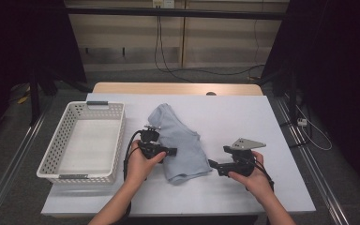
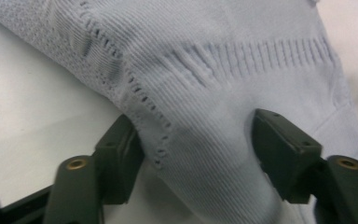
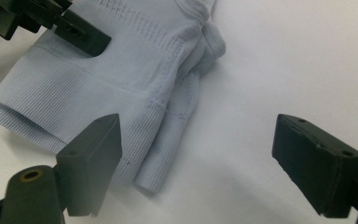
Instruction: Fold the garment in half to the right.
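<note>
In the high view we see our left claw [image 1: 168,151] lying on the near left edge of the folded pale blue sweater [image 1: 180,143], while our right claw [image 1: 212,164] sits just off the sweater's near right corner, pointing at it; the white basket [image 1: 82,140] stands well to the left of the left claw on the white table [image 1: 243,122]. From here the risk, as we judge it, is a grab that takes the top layer alone, so the fold would slide apart when lifted toward the basket. In the left gripper view the jaws stand part-way closed with a raised ridge of the sweater [image 2: 223,93] between them: one jaw sits at the eyelet seam and the other against the knit, but we cannot tell whether the pads already press. If they pinch only this bunched ridge, the lower layers may stay on the table. In the right gripper view the jaws stand wide with nothing between them; the ribbed hem of the sweater [image 3: 112,84] lies ahead and toward one jaw, and the left claw [image 3: 81,35] shows beyond it on the cloth. Closing from this spot could catch just the loose cuff beside that jaw, or miss and skid on bare table, tugging the fold askew.
</note>
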A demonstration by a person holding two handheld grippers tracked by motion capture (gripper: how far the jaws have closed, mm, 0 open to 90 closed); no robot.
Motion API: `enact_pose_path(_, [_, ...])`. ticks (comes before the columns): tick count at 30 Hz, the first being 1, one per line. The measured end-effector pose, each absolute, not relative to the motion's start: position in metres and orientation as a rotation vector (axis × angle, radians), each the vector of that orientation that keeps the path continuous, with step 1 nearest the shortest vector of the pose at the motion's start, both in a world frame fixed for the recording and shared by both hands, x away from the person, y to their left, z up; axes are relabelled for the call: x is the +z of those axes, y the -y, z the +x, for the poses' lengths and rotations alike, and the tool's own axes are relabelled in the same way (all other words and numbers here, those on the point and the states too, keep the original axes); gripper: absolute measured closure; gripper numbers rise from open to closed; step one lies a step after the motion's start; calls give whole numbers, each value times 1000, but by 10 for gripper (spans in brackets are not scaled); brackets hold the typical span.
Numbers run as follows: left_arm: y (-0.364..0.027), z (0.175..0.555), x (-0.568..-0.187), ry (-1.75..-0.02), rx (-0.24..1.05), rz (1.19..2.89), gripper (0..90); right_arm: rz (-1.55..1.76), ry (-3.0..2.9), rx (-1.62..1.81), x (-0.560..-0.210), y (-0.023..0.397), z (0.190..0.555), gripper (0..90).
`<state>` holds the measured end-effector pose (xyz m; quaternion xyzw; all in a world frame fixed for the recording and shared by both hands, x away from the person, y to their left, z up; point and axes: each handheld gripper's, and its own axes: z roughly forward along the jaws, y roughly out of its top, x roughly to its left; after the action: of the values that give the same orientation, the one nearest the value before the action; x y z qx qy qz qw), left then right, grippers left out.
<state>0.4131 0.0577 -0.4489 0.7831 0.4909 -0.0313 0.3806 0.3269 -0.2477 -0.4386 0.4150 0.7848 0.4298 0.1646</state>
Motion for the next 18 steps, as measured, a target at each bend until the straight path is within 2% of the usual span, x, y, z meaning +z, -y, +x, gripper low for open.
enact_pose_path(11, [-43,421,-451,-1294,-118,1934,463,1194,-2230,1225,-438,250,326,162])
enact_pose_path(18, [-40,422,-448,-1319,-134,1898,704,1197,-2230,1223,-439,251,326,162])
